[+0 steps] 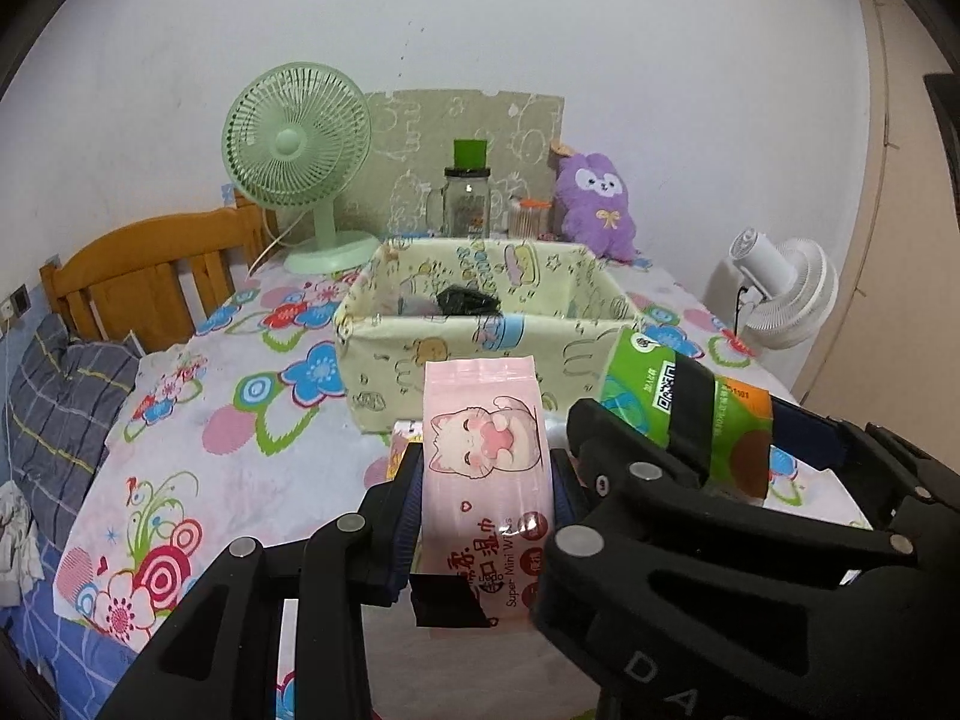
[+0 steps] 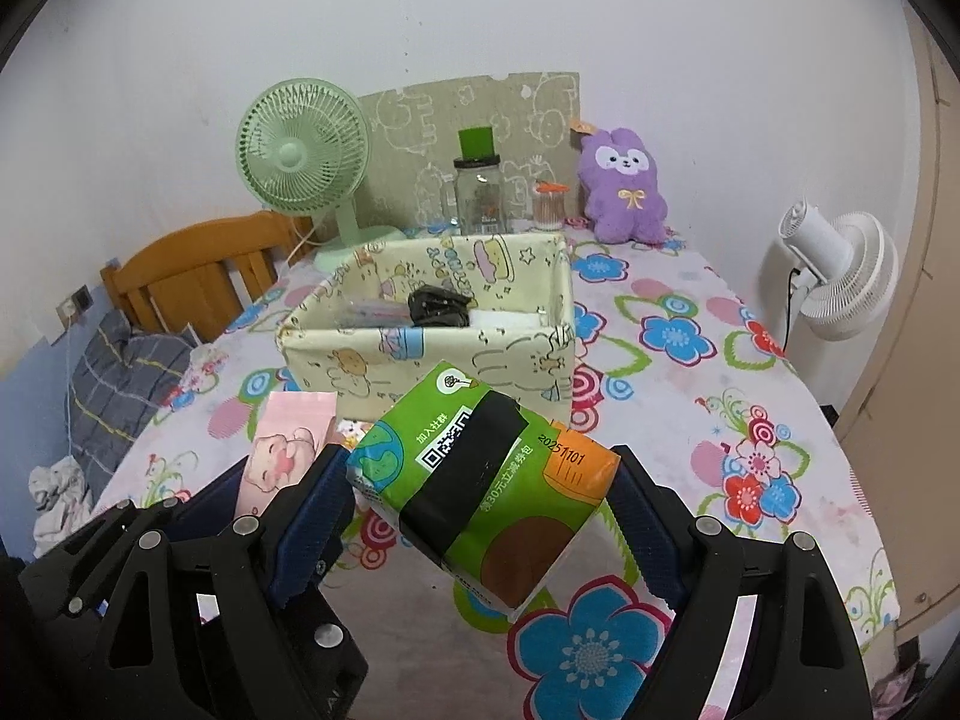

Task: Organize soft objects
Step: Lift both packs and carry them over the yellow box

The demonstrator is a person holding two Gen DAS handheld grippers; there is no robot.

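My left gripper (image 1: pixel 486 474) is shut on a pink wet-wipes pack (image 1: pixel 483 480) with a cat picture, held above the table in front of the fabric bin. My right gripper (image 2: pixel 480 498) is shut on a green tissue pack (image 2: pixel 480 480) with black tape round it, also held above the table just before the bin. The cream cartoon-print fabric bin (image 1: pixel 420 360) (image 2: pixel 336 354) stands mid-table; inside lie a black crumpled item (image 2: pixel 438 306) and some pale things. The green pack shows in the left view (image 1: pixel 678 414), and the pink pack in the right view (image 2: pixel 288 450).
A floral tablecloth (image 2: pixel 690 360) covers the table. At the back stand a green fan (image 1: pixel 294 162), a glass jar (image 1: pixel 468 198) with a green cap, a small toothpick jar (image 2: pixel 549 204) and a purple plush (image 2: pixel 624 192). A white fan (image 2: pixel 840 276) stands right; a wooden chair (image 1: pixel 150 276) and bedding left.
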